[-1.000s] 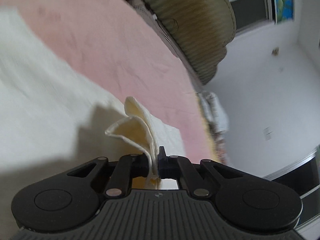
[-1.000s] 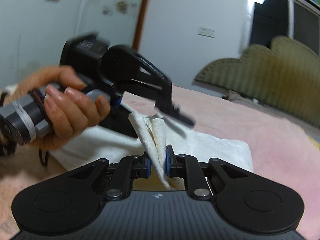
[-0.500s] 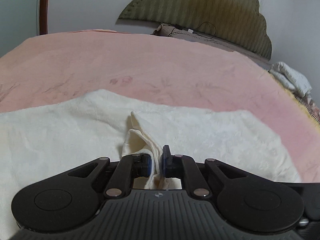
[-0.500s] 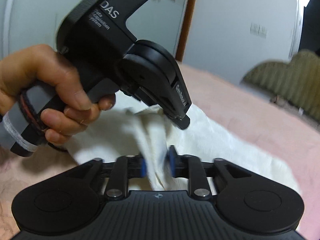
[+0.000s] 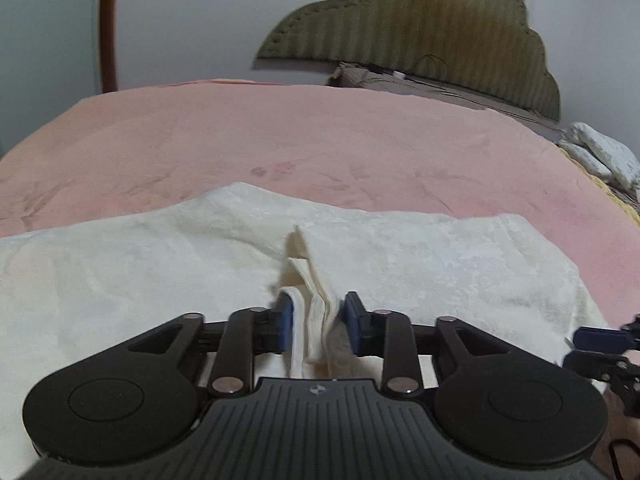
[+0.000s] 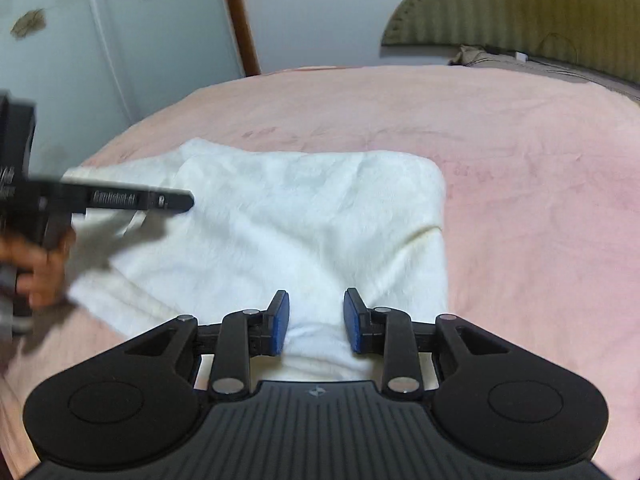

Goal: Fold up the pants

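1. The cream pants [image 6: 304, 220] lie folded on the pink bed [image 6: 520, 160].
2. The left gripper [image 5: 318, 326] is opening; a raised fold of cloth stands between its fingers [image 5: 285, 326], seemingly brushing both, though no longer pinched.
3. The right gripper [image 6: 316, 322] hovers over the pants' near edge, fingers spread, gripping nothing.
4. A blurred hand [image 6: 38, 268] holds the left gripper.

We see our right gripper [image 6: 316, 320] low over the folded white pants [image 6: 304, 216], its blue pads apart with flat cloth lying between them, not pinched. The pants rest on a pink blanket [image 6: 520, 168] that covers the bed. At the left edge our left hand [image 6: 38, 268] holds the left gripper [image 6: 176, 201], blurred, its tip over the pants.
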